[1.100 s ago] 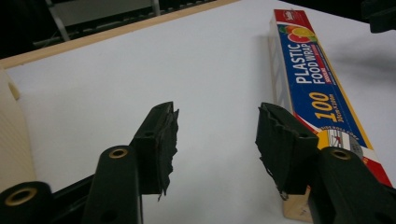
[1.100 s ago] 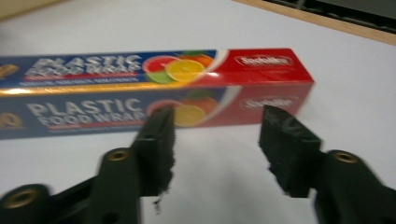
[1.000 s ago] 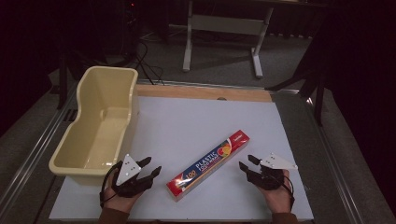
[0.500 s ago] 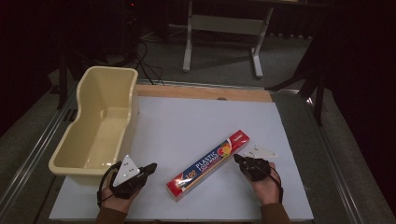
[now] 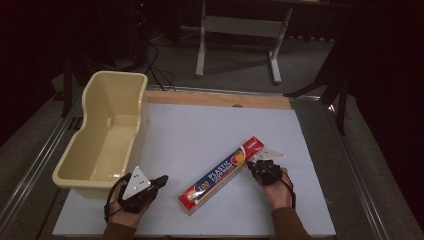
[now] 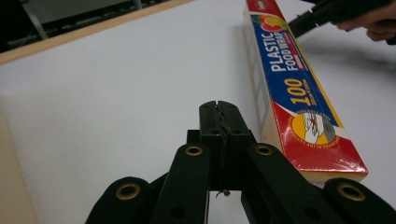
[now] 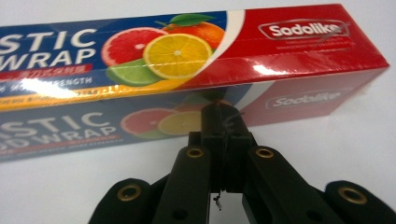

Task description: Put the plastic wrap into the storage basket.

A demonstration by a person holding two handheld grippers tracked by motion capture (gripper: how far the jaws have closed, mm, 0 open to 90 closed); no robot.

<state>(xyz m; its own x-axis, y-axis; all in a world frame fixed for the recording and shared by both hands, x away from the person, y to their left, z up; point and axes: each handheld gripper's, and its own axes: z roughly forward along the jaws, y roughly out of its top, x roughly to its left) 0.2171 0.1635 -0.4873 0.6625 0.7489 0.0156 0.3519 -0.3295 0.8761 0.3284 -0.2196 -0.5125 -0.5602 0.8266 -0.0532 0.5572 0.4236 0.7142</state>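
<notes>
A long cardboard box of plastic wrap (image 5: 221,174), glossy, lies diagonally at lower centre on the smooth white table (image 5: 200,130). The right gripper (image 5: 254,165), closed and empty, points at its side; the left gripper (image 5: 161,179), also closed on nothing, rests beside a cream plastic tub (image 5: 107,135).

The wrap box (image 5: 221,174) is red and dark blue with white letters and orange, yellow, pink and green fruit on it, the tub (image 5: 107,132) is pale yellow, the surface (image 5: 200,130) is white, and both tongs (image 6: 219,109) (image 7: 219,114) are black.
</notes>
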